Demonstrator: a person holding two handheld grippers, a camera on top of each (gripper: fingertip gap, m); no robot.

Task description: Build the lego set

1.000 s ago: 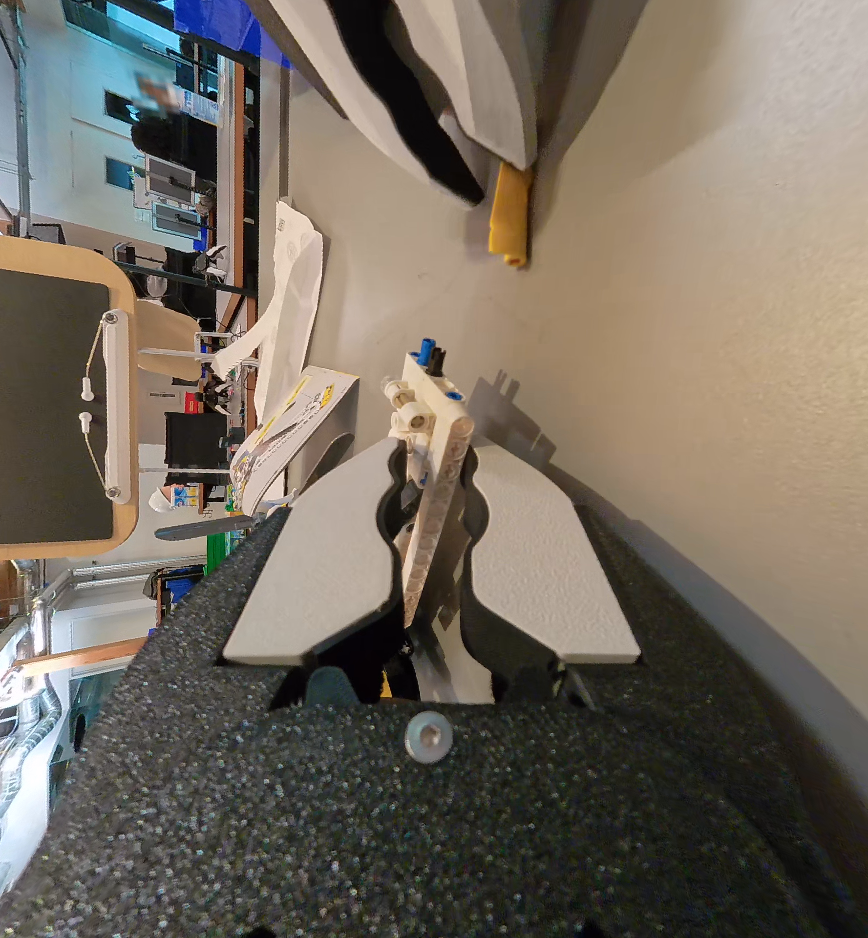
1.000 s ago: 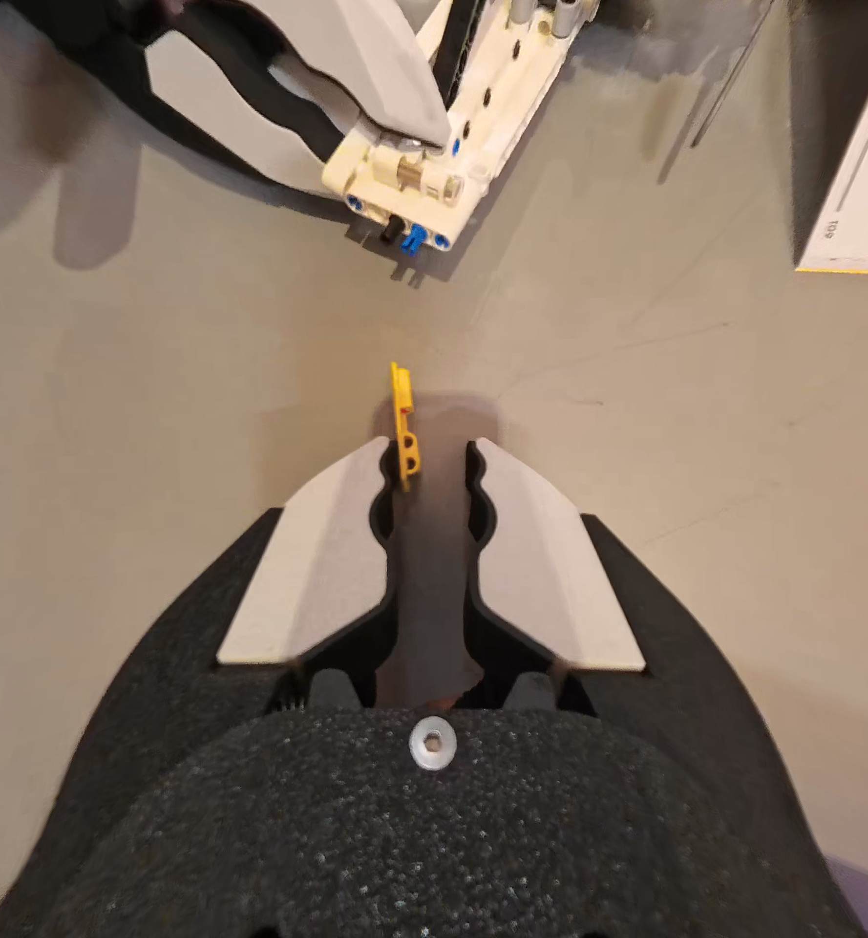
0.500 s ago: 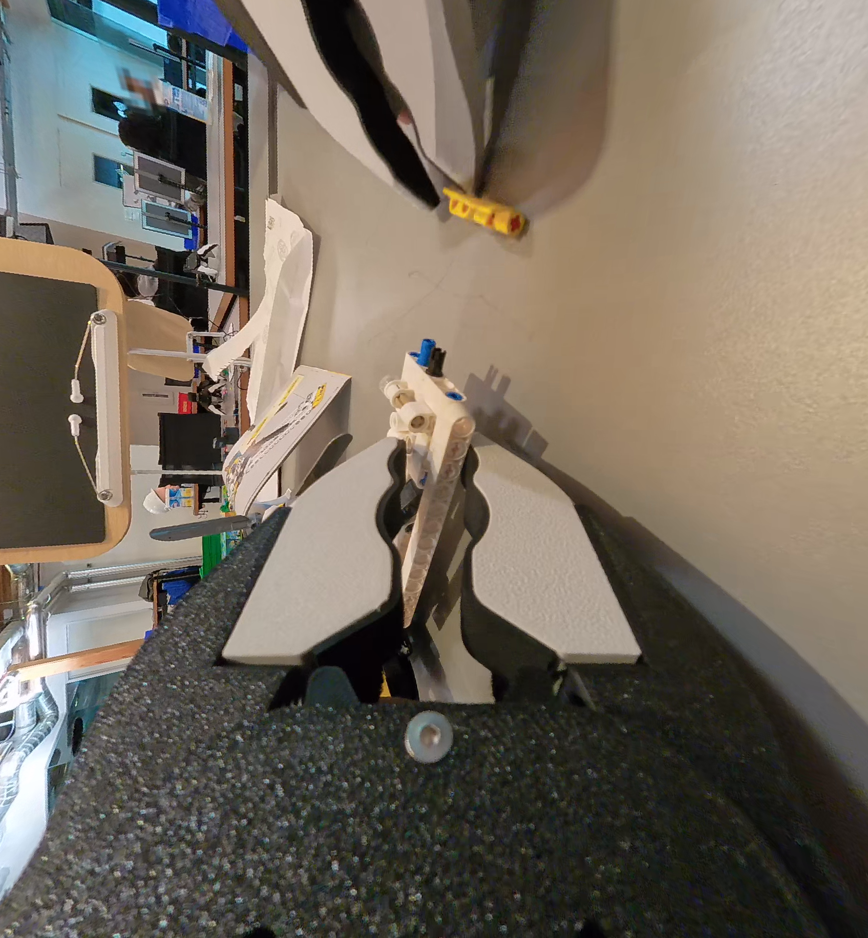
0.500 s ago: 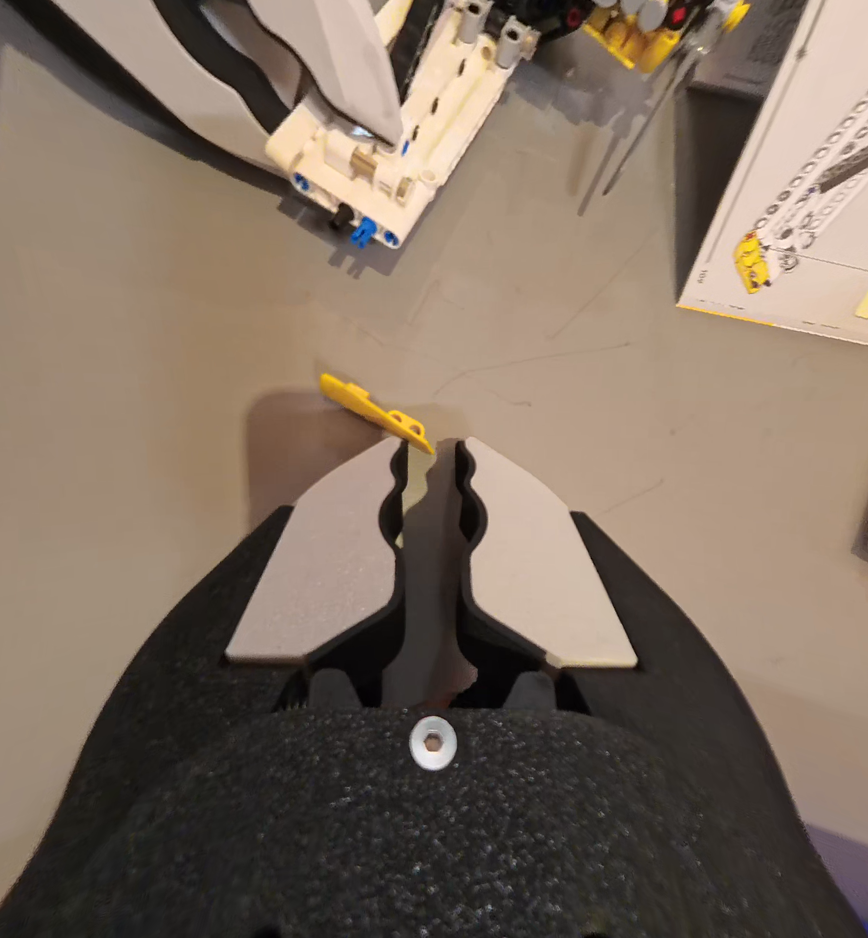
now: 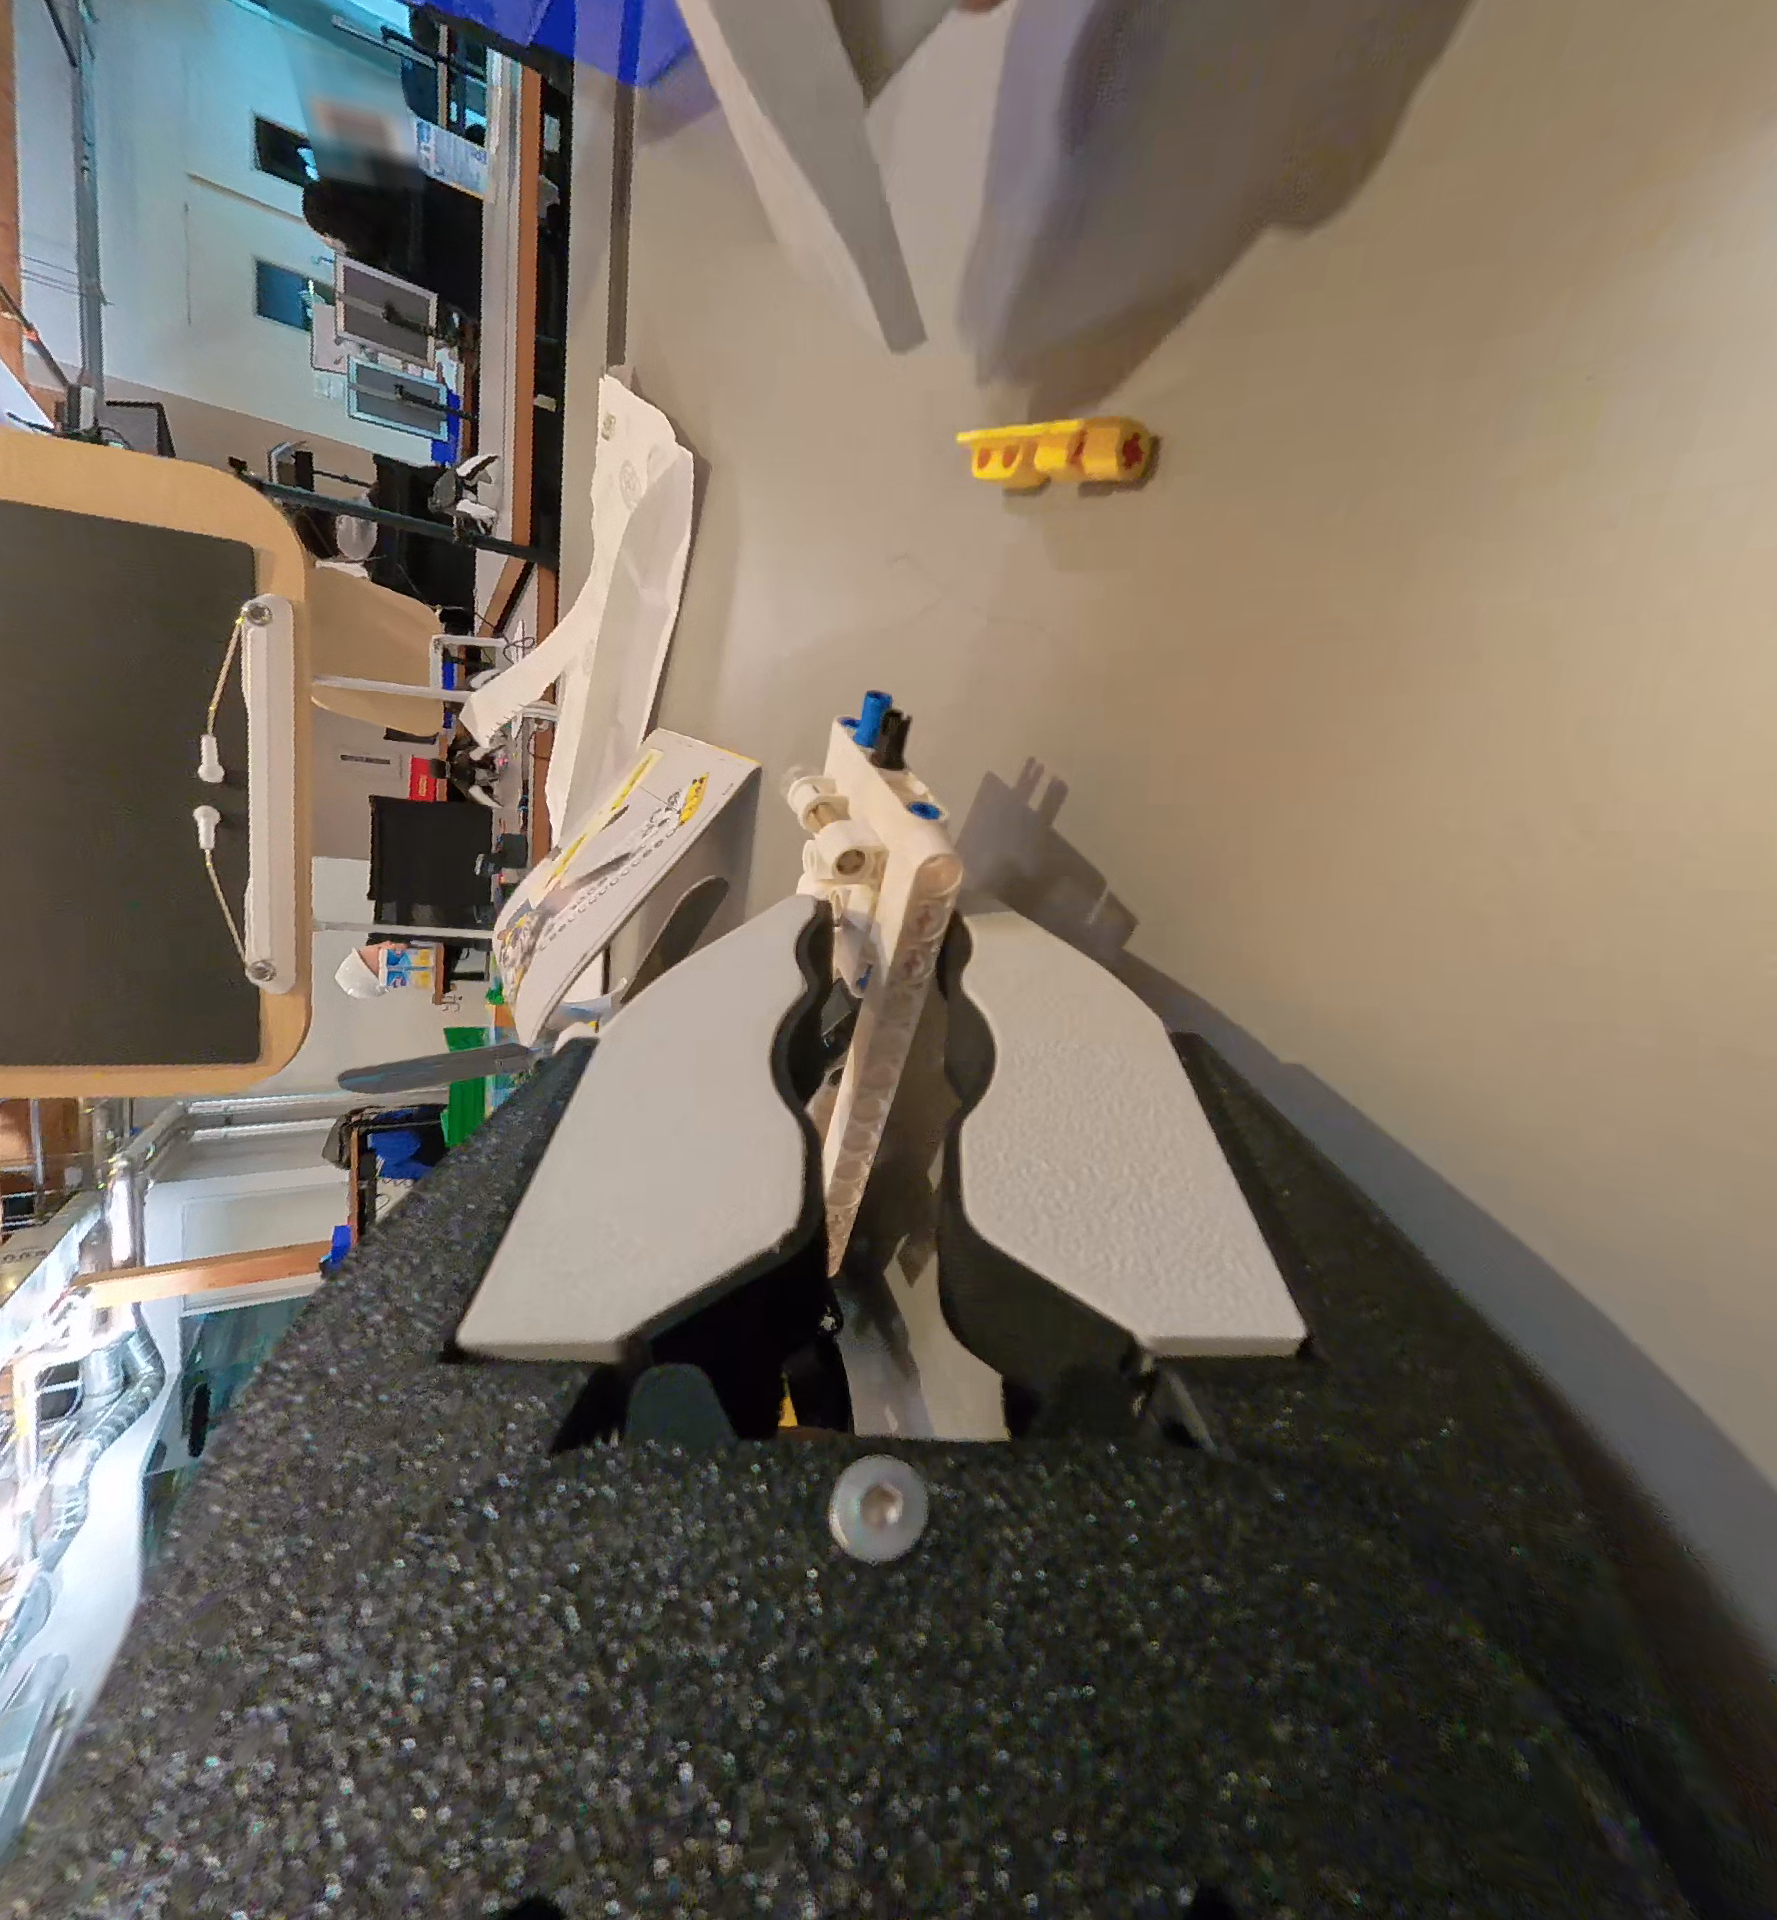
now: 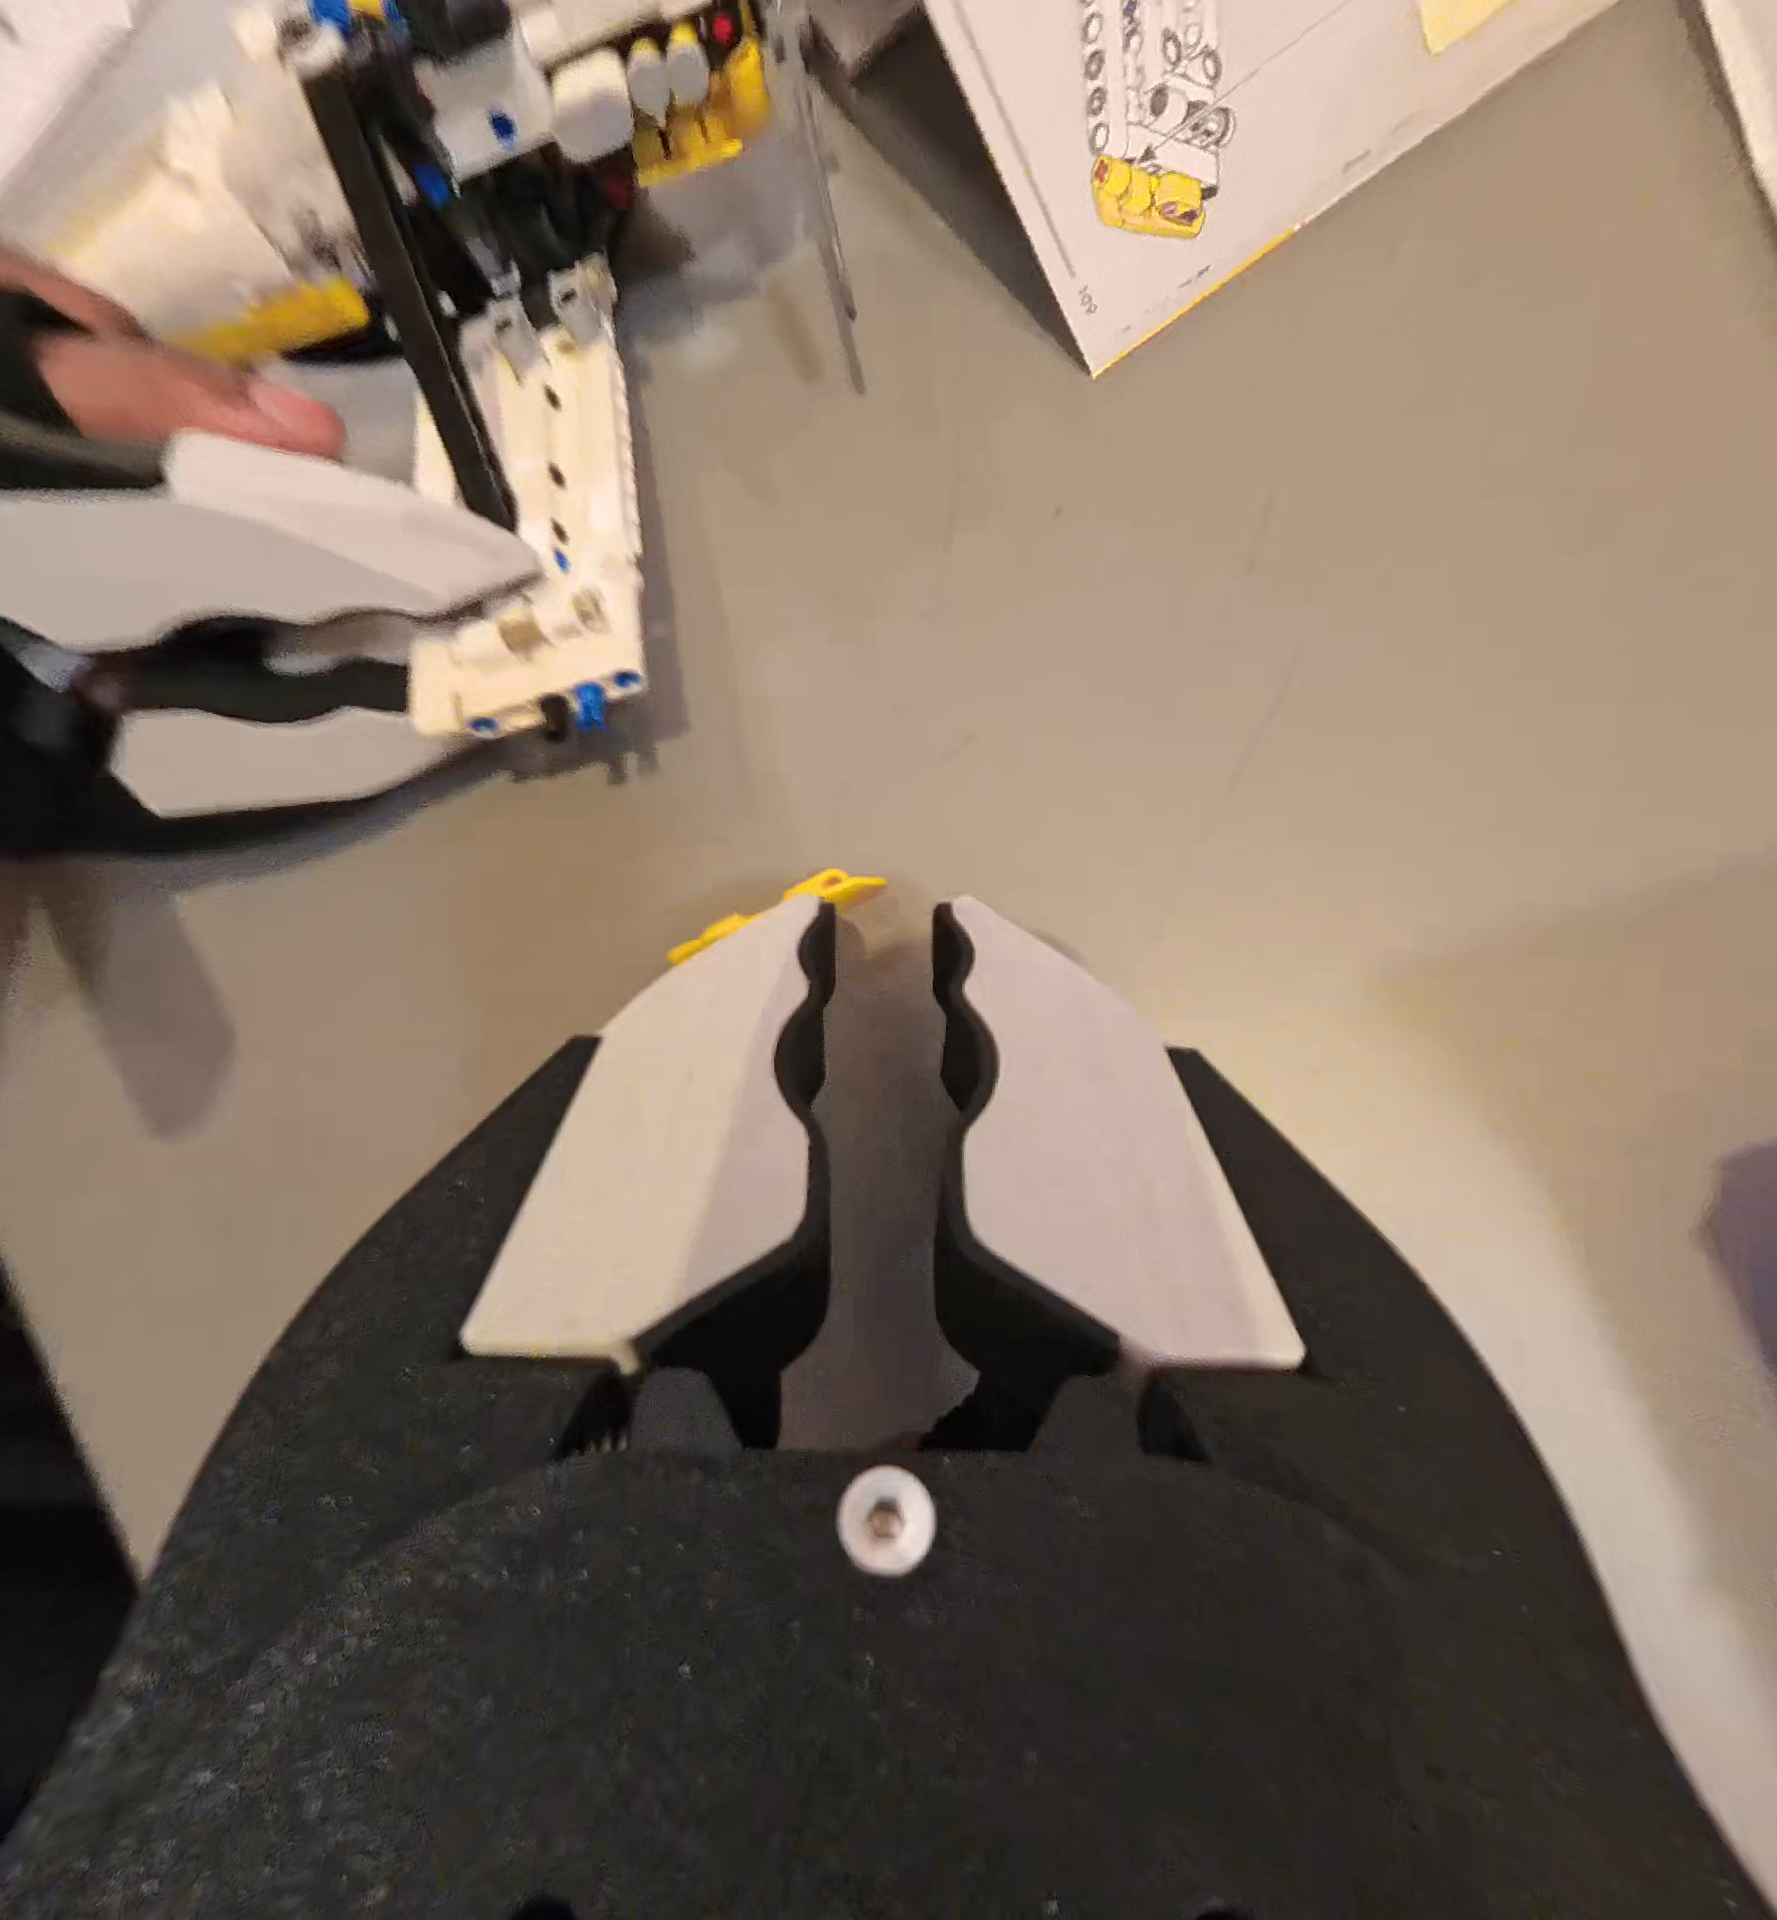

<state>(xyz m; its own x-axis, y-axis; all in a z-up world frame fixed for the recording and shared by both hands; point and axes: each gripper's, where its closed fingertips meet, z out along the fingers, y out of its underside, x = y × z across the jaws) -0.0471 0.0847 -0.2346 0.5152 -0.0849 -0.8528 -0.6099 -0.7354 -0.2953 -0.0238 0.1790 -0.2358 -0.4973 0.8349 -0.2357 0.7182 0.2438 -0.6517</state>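
Presently catalogued, one tabletop scene

Left gripper [image 5: 889, 940]: jaws narrow, both pads pressed on a white beam assembly [image 5: 889, 831]; the right wrist view shows the same clamp from the side [image 6: 416, 675]

White beam assembly: long white perforated beams with blue and black pins at the free end and a tan axle through a white connector; held clear of the grey table [image 5: 1383, 727], its shadow falling on the surface beside it

Right gripper [image 6: 882, 914]: jaws narrow with bare table showing between the pads; nothing clamped; held above the table, blurred in the left wrist view [image 5: 967, 208]

Yellow piece [image 5: 1060, 455]: small yellow connector with red showing in its holes, lying loose on the table; in the right wrist view it pokes out from behind the tip of the left-hand finger [image 6: 832, 886], touching neither pad face as far as can be seen

Larger model [image 6: 551, 125]: white, black and yellow build toward the far edge of the table, joined to the beam assembly's far end; blurred

Instruction booklet [image 6: 1175, 156]: open, propped at a tilt near the far right corner of the table

Loose paper sheet [image 5: 624, 582]: white, crumpled, beyond the booklet

Hand [image 6: 188, 384]: fingers on the left gripper's body, at the table's left edge

Chair [image 5: 84, 779]: wood-edged back with dark panel, off the table
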